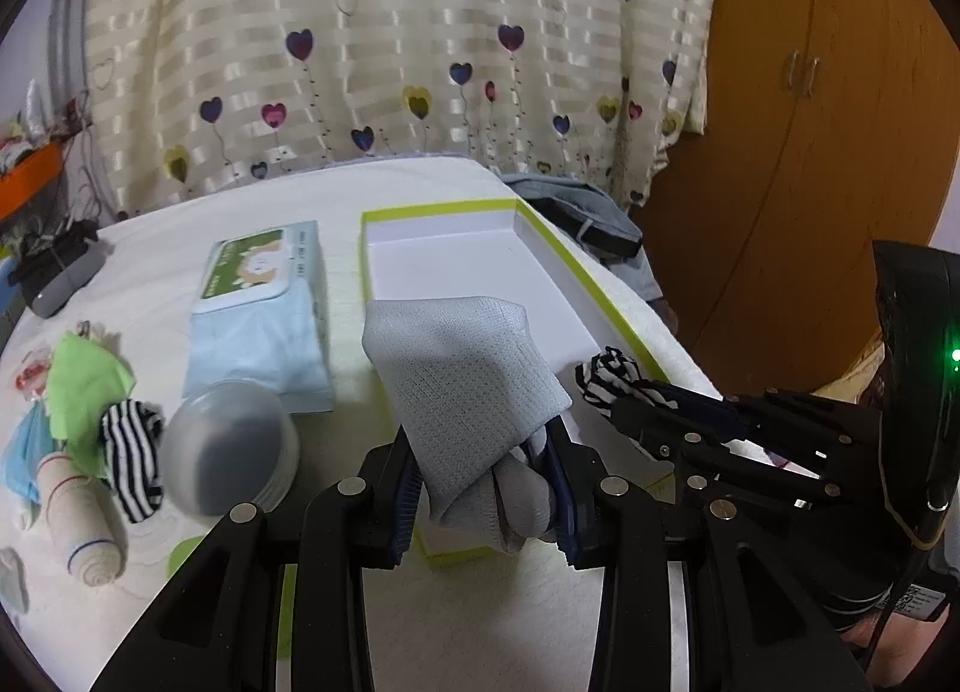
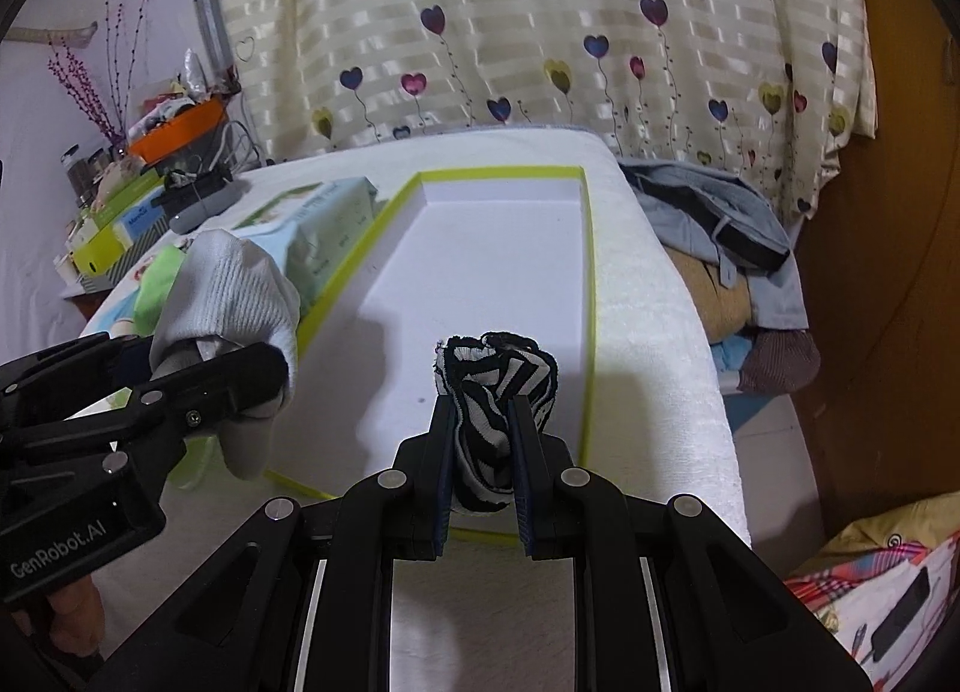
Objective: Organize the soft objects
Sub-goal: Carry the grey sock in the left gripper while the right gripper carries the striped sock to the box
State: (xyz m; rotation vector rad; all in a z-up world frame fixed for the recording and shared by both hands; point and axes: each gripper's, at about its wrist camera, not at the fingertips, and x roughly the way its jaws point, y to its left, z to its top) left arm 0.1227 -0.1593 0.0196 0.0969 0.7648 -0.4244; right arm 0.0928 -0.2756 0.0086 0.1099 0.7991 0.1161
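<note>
Two hand-held grippers work over a counter (image 1: 456,602) draped in a white cloth, with a heart-patterned curtain (image 1: 390,32) hanging behind it. Largest on the counter is a shallow white tray (image 1: 480,260) with a lime-green rim, its floor mostly bare. Left of the tray, just beside it, lies a pack of wet wipes (image 1: 264,296) with a pale blue wrapper. An overturned grey bowl (image 1: 231,446) sits at the near end of the pack.

The left hand-held gripper (image 1: 486,488) is clamped on a folded grey sock (image 1: 462,368); its blue-padded fingers (image 1: 405,488) stand only partly closed, the sock's bunched end filling the gap, while the flat folded part rises over the tray's near left edge. In the right wrist view the same sock (image 2: 234,284) hangs above the tray's left rim.

The right hand-held gripper (image 2: 483,452) is squeezed narrowly on a rolled black-and-white striped sock (image 2: 498,386), pinched between the pads and held over the near part of the tray, towards its right rim. From the left wrist view that sock (image 1: 612,377) shows at the tray's right edge.

Further left on the counter lie smaller soft things close together: a green cloth (image 1: 84,386), a second striped sock (image 1: 135,458) touching it, and a rolled beige sock (image 1: 84,518) with red and blue bands.
</note>
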